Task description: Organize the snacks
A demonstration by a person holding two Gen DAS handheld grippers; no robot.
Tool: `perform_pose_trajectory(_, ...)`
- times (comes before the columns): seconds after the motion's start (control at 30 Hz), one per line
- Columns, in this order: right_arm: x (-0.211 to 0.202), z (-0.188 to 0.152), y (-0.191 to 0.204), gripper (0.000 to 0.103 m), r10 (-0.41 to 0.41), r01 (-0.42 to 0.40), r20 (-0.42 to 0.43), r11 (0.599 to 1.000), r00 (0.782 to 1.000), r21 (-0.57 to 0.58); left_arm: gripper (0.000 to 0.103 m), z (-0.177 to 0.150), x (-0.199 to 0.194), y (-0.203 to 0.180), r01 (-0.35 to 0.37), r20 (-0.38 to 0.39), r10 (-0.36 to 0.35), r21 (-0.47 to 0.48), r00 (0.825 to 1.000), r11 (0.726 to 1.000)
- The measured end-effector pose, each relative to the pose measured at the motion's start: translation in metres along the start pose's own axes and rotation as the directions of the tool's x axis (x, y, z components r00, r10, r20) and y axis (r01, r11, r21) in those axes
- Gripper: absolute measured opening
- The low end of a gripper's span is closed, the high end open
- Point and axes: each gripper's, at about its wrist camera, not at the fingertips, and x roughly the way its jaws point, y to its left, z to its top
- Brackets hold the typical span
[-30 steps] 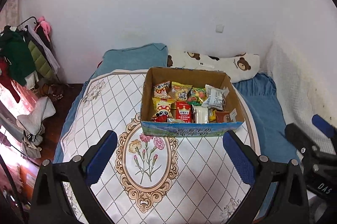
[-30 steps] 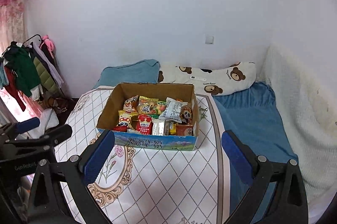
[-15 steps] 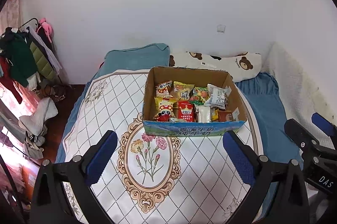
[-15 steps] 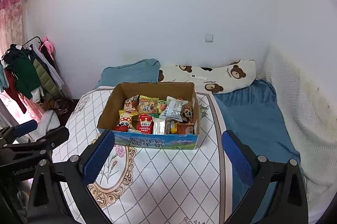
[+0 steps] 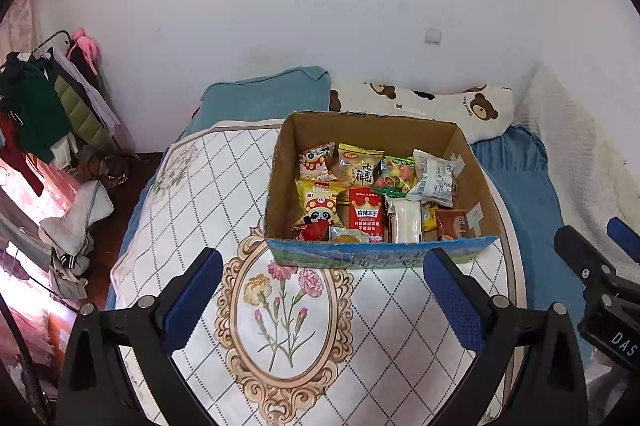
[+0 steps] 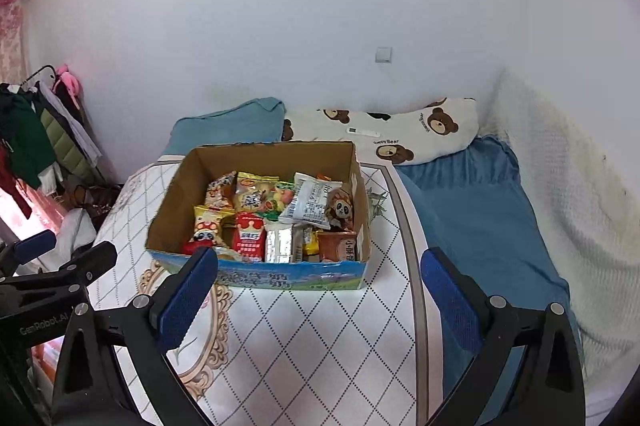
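My matt black plastic left gripper point(image 5: 322, 272) carries blue, finely ribbed pads point(image 5: 192, 296). The open box point(image 5: 472, 166) is plain brown cardboard with a glossy blue printed front. Its snack packets point(image 5: 366, 214) are shiny crinkled foil and plastic. The white quilted floral cloth point(image 5: 288, 322) beneath looks smooth.

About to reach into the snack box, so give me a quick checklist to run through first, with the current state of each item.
1. Left gripper open and empty: ok.
2. Right gripper open and empty: ok.
3. Cardboard box open-topped, nothing covering it: ok.
4. Snack packets inside the box: ok.
5. Box sits flat on the patterned cloth: ok.
6. Sorting destination for snacks: cannot tell.
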Motion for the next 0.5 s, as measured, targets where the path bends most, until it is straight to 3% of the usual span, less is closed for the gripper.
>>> perform_pose_trajectory(0.5,0.041,0.006,-0.007,0.103,-0.022,0.022,-0.018,1.0,1.0,0.021,0.103,0.011,0.033,-0.009,-0.012,-0.037,0.012,0.015,0.999,1.0)
